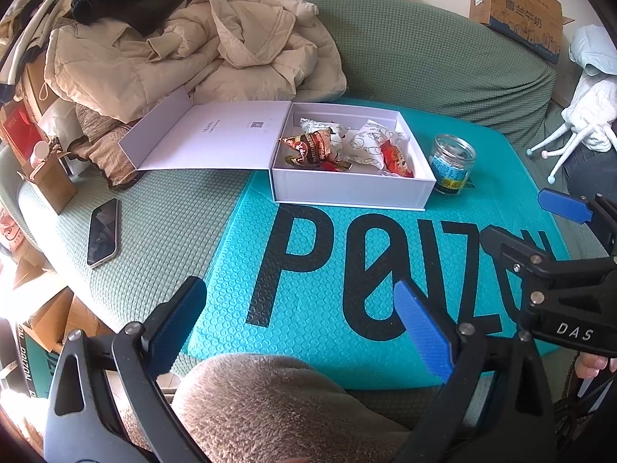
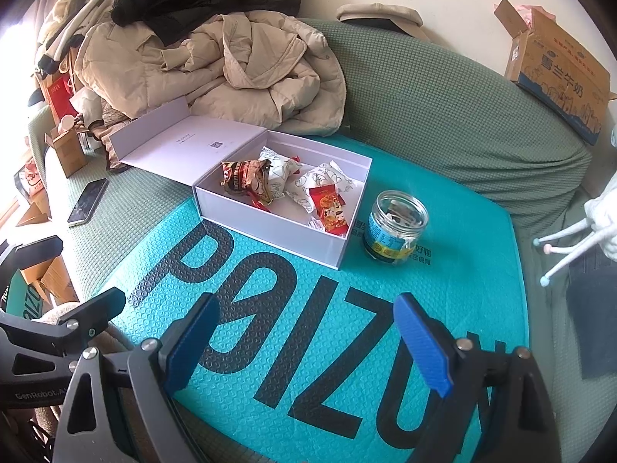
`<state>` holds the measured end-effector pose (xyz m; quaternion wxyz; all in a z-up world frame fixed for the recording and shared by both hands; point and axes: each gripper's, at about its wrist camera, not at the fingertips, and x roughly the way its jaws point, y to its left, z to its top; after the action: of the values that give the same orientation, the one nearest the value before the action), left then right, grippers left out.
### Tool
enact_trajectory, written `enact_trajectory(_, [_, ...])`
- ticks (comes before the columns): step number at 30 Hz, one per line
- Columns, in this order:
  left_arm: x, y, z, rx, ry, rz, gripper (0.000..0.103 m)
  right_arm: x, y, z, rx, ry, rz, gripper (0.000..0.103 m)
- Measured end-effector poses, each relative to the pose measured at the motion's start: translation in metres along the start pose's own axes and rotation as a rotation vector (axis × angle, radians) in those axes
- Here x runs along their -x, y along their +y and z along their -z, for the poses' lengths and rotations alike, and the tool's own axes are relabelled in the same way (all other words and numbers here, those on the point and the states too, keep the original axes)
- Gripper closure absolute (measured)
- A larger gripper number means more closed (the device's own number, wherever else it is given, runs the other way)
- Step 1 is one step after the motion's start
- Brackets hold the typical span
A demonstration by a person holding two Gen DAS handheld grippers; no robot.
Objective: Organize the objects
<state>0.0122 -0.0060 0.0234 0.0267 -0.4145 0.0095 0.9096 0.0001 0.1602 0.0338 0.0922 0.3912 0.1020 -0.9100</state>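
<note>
Left claw (image 1: 304, 320) and right claw (image 2: 308, 339): jaws wide apart, holding nothing. White box (image 2: 285, 227), lid open, contains snack packets (image 2: 327, 208); glass jar (image 2: 395, 227) stands just beside it on teal mailer (image 2: 462, 308).

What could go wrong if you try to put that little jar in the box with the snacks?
The glass jar has no lid, so it might tip on the soft teal mailer and spill. The white box already holds snack packets, which the jar could crush. Both the left gripper and right gripper are open, holding nothing.
</note>
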Motion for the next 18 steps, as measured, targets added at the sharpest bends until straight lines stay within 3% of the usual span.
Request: enact_trajectory(18, [-0.0088,-0.002,0.0044,0.011,0.04,0.043,0.005,-0.0032,-0.0026,0.0042,0.001,0.015,0.001,0.01])
